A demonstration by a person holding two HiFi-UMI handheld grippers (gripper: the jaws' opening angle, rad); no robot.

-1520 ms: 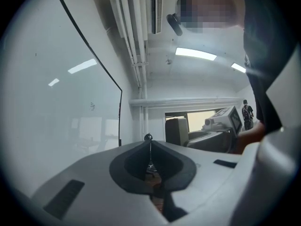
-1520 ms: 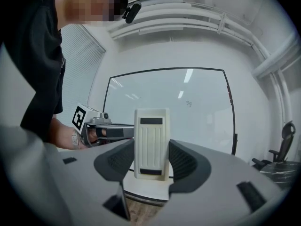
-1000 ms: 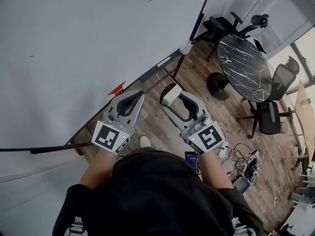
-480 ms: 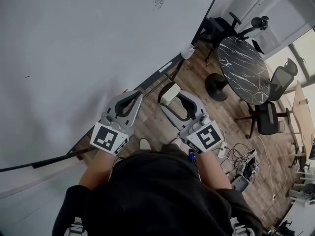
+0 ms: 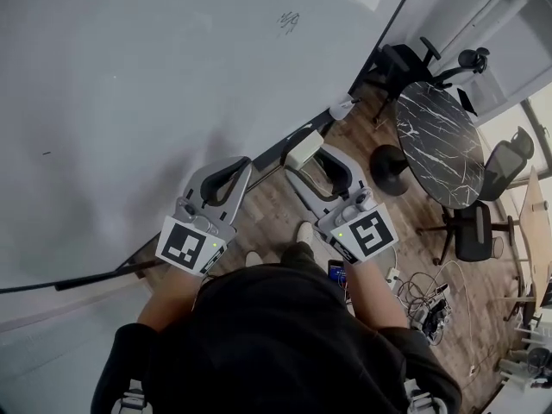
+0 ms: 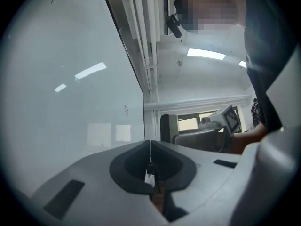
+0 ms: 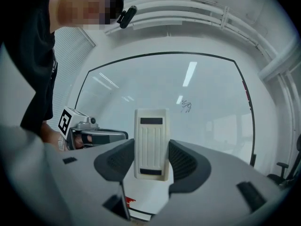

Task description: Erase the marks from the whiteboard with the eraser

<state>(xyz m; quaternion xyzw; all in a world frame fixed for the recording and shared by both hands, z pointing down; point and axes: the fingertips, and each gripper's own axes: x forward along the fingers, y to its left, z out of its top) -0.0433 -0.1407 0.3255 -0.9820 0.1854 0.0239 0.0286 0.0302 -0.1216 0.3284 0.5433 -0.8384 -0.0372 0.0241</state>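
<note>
**A:** What fills most of the head view?

**B:** The whiteboard (image 5: pixel 129 76); it takes the whole upper left and is almost wholly clean; past its right edge lies a wooden floor (image 5: pixel 267 218), with a round dark marbled table (image 5: pixel 440 141) and office chairs (image 5: pixel 473 222) around it.

**A:** And the person?

**B:** The person, in a black top (image 5: pixel 276 335), stands by the board's lower edge with a gripper in each hand; the left gripper (image 5: pixel 242 166) points toward the board, its jaws pressed together with nothing between them; the right gripper (image 5: pixel 307 155) is beside it, apart from it, its jaws clamped on the long sides of the eraser (image 7: pixel 151 142).

**A:** How does the eraser sit?

**B:** It is a pale ribbed block, upright between the jaws, its top standing above them; it hangs near the board's ledge (image 5: pixel 276 145); whether it touches the board cannot be told.

**A:** Does the ledge hold anything?

**B:** A small white thing (image 5: pixel 342 108) at its right end; what it is cannot be told.

**A:** The marks?

**B:** A small dark scribble (image 5: pixel 289 21) high on the board near its right edge, well apart from the eraser; a tiny dark fleck (image 5: pixel 46 153) far to the left.
</note>
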